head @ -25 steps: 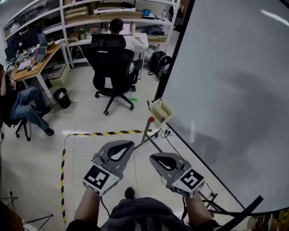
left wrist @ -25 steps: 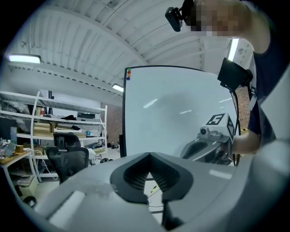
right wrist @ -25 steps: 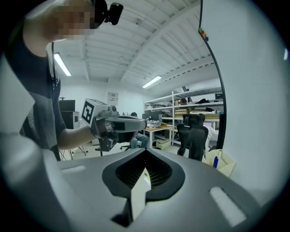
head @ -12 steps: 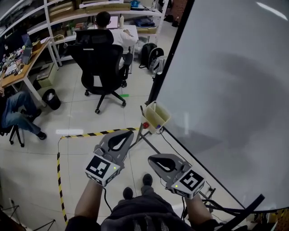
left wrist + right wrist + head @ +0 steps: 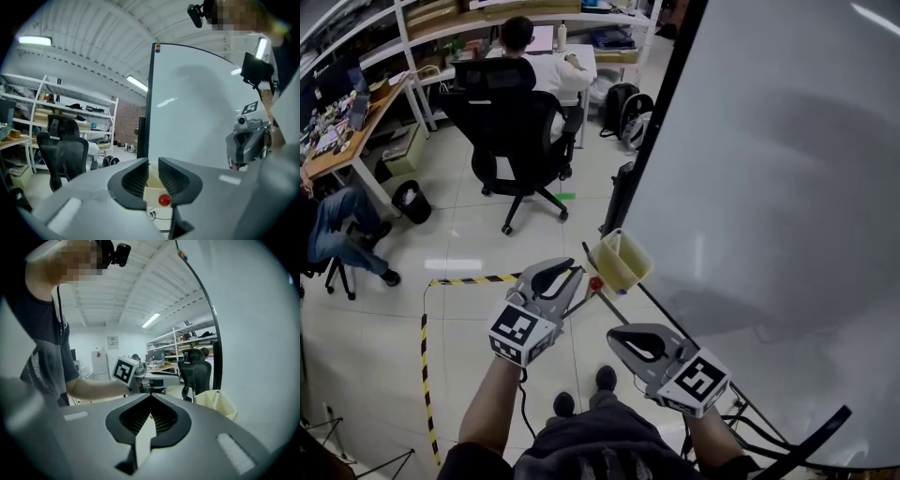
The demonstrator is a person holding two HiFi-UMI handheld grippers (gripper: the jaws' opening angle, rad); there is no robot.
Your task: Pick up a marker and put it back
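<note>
Jaws on the left gripper (image 5: 570,275) are opening, nothing between them, near the yellow tray (image 5: 623,262); right gripper (image 5: 619,335) jaws are together.

Brightly and evenly lit from overhead by ceiling strip lights (image 5: 35,41). Soft grey shadows spread wide over the whiteboard (image 5: 787,187), crossed by a few pale streaks of glare. One white patch of reflected light on the floor tiles (image 5: 452,264). Slightly muted in colour in the head view. Strongly bowed by the wide lens in both gripper views, darkening to black at the corners. Blurred up close, sharper farther off.
</note>
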